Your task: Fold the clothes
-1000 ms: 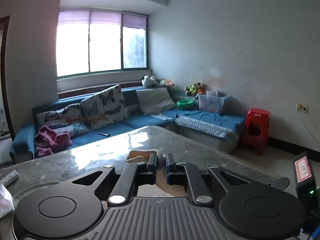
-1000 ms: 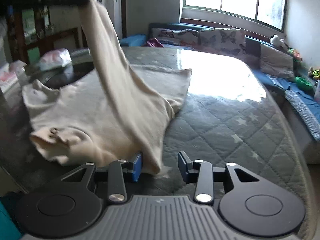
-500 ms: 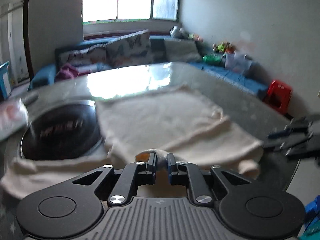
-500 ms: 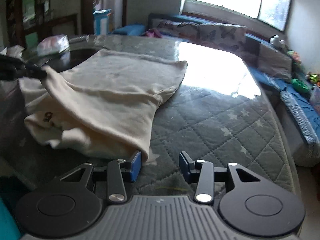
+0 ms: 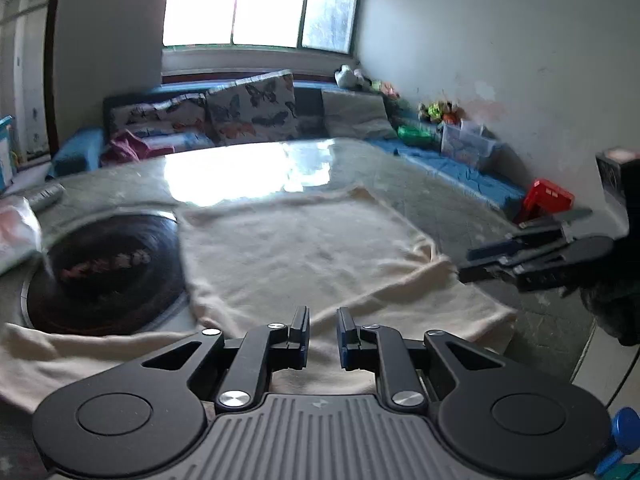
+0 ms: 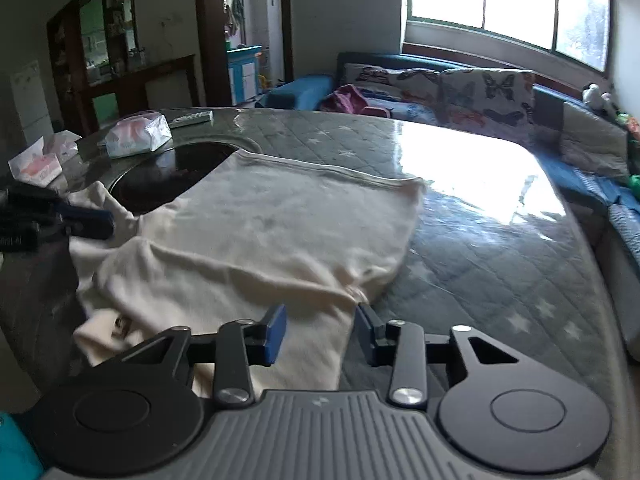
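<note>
Down low over the garment (image 5: pixel 304 248), the left gripper (image 5: pixel 322 334) has its jaws a narrow gap apart, with cream cloth seen through the gap below them; nothing is pinched between the pads. Its last two readings sit close together, so the jaws are near steady at that small opening. The right gripper (image 6: pixel 320 334) stands wider and its jaws are closing; the folded edge of the garment lies under and between the fingers, but the pads do not press on it. In the left wrist view the right gripper also shows at the right side, its blue-padded fingers (image 5: pixel 496 248) pointing at the garment's right corner.

The garment, a cream top, lies spread flat on the table (image 6: pixel 480 248), which wears a grey quilted cover with stars under a glossy sheet. One sleeve (image 5: pixel 60 356) trails off to the left, past a round dark inset (image 5: pixel 104 276) in the tabletop; the garment's left edge overlaps that inset. A fold runs across the near part of the cloth.

Beyond, tissue packs (image 6: pixel 136 136) and a remote (image 6: pixel 192 119) sit at the table's far left. A blue sofa (image 5: pixel 256 120) with butterfly cushions runs under the window (image 5: pixel 260 4), and a red stool (image 5: pixel 548 200) stands by the wall.
</note>
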The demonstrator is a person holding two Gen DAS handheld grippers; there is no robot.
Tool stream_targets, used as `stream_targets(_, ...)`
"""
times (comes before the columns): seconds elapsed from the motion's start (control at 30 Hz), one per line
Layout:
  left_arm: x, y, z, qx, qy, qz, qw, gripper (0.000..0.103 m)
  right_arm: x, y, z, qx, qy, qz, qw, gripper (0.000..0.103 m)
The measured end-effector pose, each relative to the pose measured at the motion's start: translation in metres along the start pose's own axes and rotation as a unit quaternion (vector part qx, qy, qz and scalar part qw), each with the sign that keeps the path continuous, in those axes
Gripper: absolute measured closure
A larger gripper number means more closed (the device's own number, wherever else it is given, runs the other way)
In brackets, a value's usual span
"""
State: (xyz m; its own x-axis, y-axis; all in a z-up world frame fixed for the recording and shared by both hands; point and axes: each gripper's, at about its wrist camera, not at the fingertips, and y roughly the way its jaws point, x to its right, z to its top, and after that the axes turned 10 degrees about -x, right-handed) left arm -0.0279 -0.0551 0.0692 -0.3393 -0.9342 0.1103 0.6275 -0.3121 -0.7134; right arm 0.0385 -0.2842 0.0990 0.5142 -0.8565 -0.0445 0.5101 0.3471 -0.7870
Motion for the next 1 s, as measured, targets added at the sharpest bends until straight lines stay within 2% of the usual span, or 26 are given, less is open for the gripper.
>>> stream_targets(0.2,-0.012,0.034,-0.009,-0.034,-0.038,0.012,0.9986,0.087,0.003,0.029,0.004,-0.01,0.005,0.001,1.0,0.07)
stream_targets(0.4,-0.021,0.016,-0.016,-0.015,-0.055,0.01,0.9983,0.086,-0.004,0.024,0.009,-0.011,-0.007,-0.008,1.0,0.07)
stream_targets(0.47,-0.029,0.005,-0.02,-0.004,-0.069,0.023,0.9973,0.086,-0.015,0.022,0.012,-0.01,-0.024,0.001,1.0,0.07)
stream_targets(0.57,-0.046,-0.01,-0.026,0.005,-0.101,0.066,0.9927,0.085,-0.04,0.025,0.018,-0.014,-0.061,0.024,0.998,0.07)
stream_targets(0.7,-0.081,-0.026,-0.036,0.008,-0.153,0.138,0.9785,0.085,-0.076,0.037,0.026,-0.021,-0.109,0.056,0.992,0.07)
stream_targets(0.8,-0.107,-0.038,-0.044,0.012,-0.194,0.194,0.9614,0.076,-0.102,0.048,0.03,-0.025,-0.139,0.073,0.987,0.07)
stream_targets(0.9,-0.13,-0.051,-0.051,0.02,-0.232,0.231,0.9447,0.073,-0.123,0.051,0.028,-0.027,-0.164,0.085,0.982,0.07)
stream_targets(1.0,-0.143,-0.056,-0.057,0.02,-0.249,0.257,0.9336,0.065,-0.137,0.052,0.027,-0.027,-0.18,0.088,0.979,0.07)
